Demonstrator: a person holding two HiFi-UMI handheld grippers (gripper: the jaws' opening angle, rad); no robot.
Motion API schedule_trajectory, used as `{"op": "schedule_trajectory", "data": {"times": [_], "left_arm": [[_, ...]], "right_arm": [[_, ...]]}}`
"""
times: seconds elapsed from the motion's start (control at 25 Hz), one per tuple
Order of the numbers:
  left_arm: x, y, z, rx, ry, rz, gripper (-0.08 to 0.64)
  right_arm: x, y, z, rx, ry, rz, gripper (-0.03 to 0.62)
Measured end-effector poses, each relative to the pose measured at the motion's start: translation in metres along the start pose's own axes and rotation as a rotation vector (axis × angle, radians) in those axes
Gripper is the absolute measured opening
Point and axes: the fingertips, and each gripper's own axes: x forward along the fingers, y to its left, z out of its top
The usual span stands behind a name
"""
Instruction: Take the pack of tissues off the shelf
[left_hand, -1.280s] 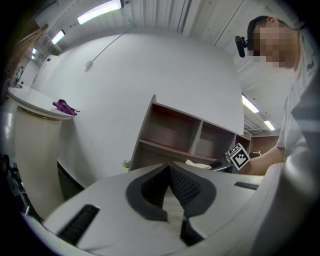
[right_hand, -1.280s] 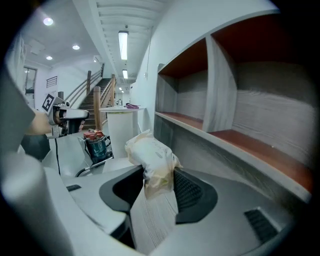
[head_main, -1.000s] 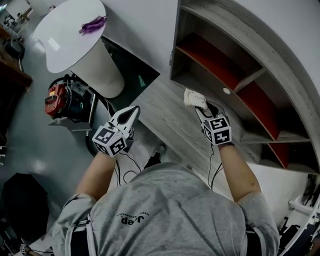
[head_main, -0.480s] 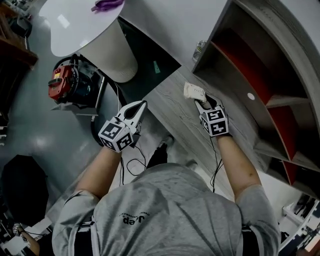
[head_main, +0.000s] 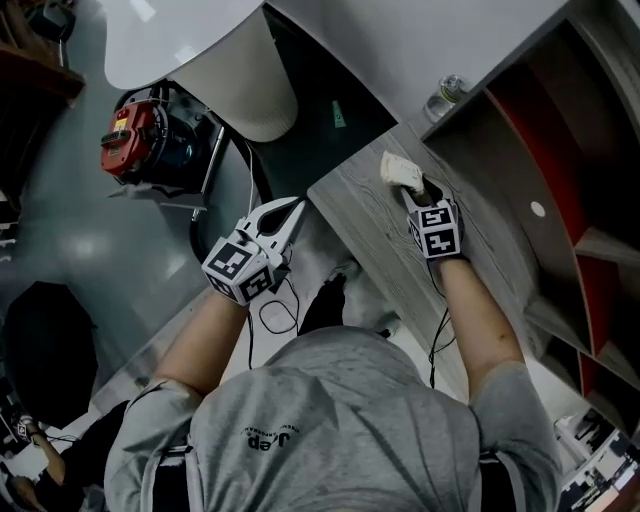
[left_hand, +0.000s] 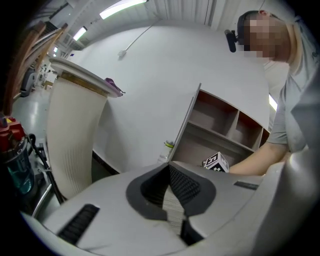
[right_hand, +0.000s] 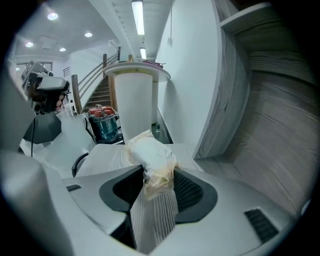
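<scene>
Pack: small white plastic-wrapped pack of tissues (head_main: 400, 170) (right_hand: 150, 159), pinched at one end, its free end sticking out past the jaw tips. It hangs over the far left corner of the grey wood-grain surface (head_main: 372, 222); I cannot tell whether it touches the wood.
Right gripper (head_main: 421, 192) (right_hand: 156, 184): jaws clamped on the pack, pointing down toward that corner.
Left gripper (head_main: 293, 207) (left_hand: 171, 172): jaws pressed together with nothing between them, off the surface just beside its left edge, over the floor.
Shelf: grey wooden shelf unit with red back panels (head_main: 560, 120) (left_hand: 225, 120), along the surface's far right edge.
Bottle: small clear bottle (head_main: 446, 93) by the shelf unit's outer corner.
Floor: white round table on a ribbed column (head_main: 250, 70); red machine (head_main: 135, 140).
</scene>
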Motion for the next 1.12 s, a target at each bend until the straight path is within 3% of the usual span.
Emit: {"op": "schedule_trajectory", "data": {"times": [0.4,0.64,0.68,0.84,1.12], "left_arm": [[0.000,0.018,-0.006,-0.030,0.009,0.019,0.020],[0.004,0.017,-0.015,-0.043,0.013,-0.002,0.020],[0.004,0.016,-0.016,-0.045,0.012,-0.006,0.020],[0.003,0.007,-0.002,-0.035,-0.007,-0.027,0.020],[0.002,-0.018,0.054,0.010,-0.056,-0.098,0.020]], "right_arm": [[0.039,0.010,-0.021,-0.046,0.049,0.002,0.221],[0.041,0.017,-0.027,-0.049,0.073,0.028,0.343],[0.038,0.018,-0.024,-0.032,0.068,0.041,0.383],[0.010,0.014,0.003,0.011,-0.003,0.038,0.385],[-0.050,-0.002,0.058,0.032,-0.110,0.005,0.383]]}}
